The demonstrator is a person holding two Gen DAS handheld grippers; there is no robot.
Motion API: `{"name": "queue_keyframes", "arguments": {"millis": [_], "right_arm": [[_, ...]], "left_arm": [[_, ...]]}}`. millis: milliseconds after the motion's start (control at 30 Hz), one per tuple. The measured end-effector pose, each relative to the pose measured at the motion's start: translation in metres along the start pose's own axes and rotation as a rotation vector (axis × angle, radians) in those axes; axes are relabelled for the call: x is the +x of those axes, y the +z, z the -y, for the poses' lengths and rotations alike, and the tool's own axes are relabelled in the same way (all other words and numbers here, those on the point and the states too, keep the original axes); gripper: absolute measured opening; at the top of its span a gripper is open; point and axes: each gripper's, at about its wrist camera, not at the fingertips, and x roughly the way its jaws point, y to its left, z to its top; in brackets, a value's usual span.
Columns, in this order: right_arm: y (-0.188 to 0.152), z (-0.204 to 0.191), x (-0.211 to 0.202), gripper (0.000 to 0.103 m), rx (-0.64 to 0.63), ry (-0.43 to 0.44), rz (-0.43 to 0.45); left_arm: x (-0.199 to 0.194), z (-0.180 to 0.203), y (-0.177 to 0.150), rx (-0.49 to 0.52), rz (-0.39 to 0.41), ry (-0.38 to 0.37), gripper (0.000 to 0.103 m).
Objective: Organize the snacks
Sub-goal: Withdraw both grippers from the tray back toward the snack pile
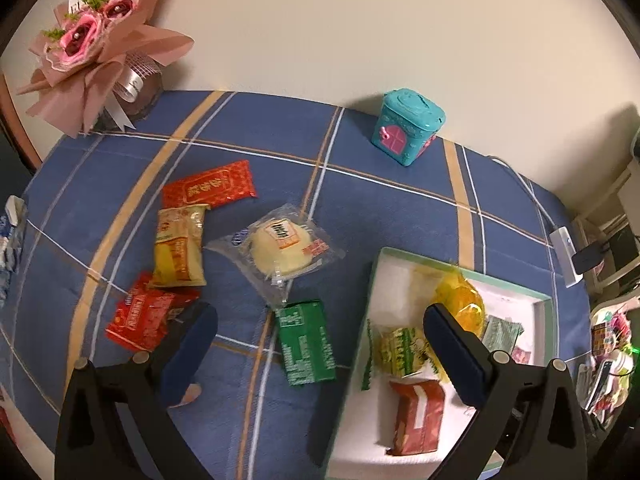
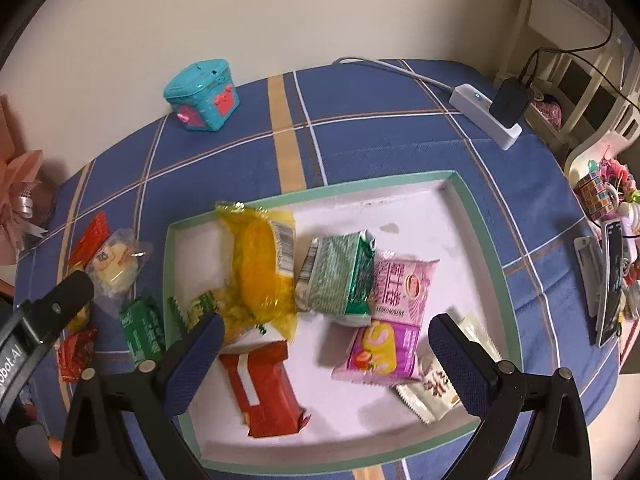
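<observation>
Both tongs stand spread wide with nothing between the pads: the left tongs (image 1: 320,344) hang over the blue checked cloth of the tabletop (image 1: 380,208), the right tongs (image 2: 326,354) over the tray (image 2: 486,232), which sits toward the right side of the tabletop. The tray already holds a yellow pack (image 2: 260,268), a green pack (image 2: 340,276), two pink packs (image 2: 400,280), a red pack (image 2: 264,388) and a pale sachet (image 2: 432,388). Loose on the cloth left of the tray lie a green carton (image 1: 306,346), a clear-wrapped bun (image 1: 280,248), a yellow bag (image 1: 180,248) and two red packs (image 1: 210,186), the lower of them (image 1: 140,320) partly under the yellow bag. The carton is probably the next pick, since it lies nearest the left tongs. The risks, as I judge them: the bun's slick wrap touches the carton's top edge, so a careless close could catch both or drag the bun; thin foil could slip from the pads; and the tray's left end is crowded, so a drop there may perch a pack on the rim and let it slide back onto the cloth. The left tongs also appear at the left edge of the right view, so the two could knock together at the tray's left rim
</observation>
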Motion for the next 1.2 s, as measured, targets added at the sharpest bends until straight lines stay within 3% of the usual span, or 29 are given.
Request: {"name": "queue_keyframes", "arguments": {"millis": [267, 700, 1200], "right_arm": [[-0.012, -0.009, -0.016, 0.103, -0.042, 0.004, 0.016], [-0.035, -0.045, -0.045, 0.103, -0.154, 0.035, 0.071], [-0.060, -0.111, -0.028, 0.103, -0.271, 0.132, -0.019]], "left_arm": [[-0.018, -0.010, -0.016, 0.014, 0.048, 0.116, 0.102], [-0.048, -0.045, -0.030, -0.054, 0.075, 0.073, 0.102], [-0.029, -0.120, -0.046, -0.229, -0.016, 0.094, 0.102]]}}
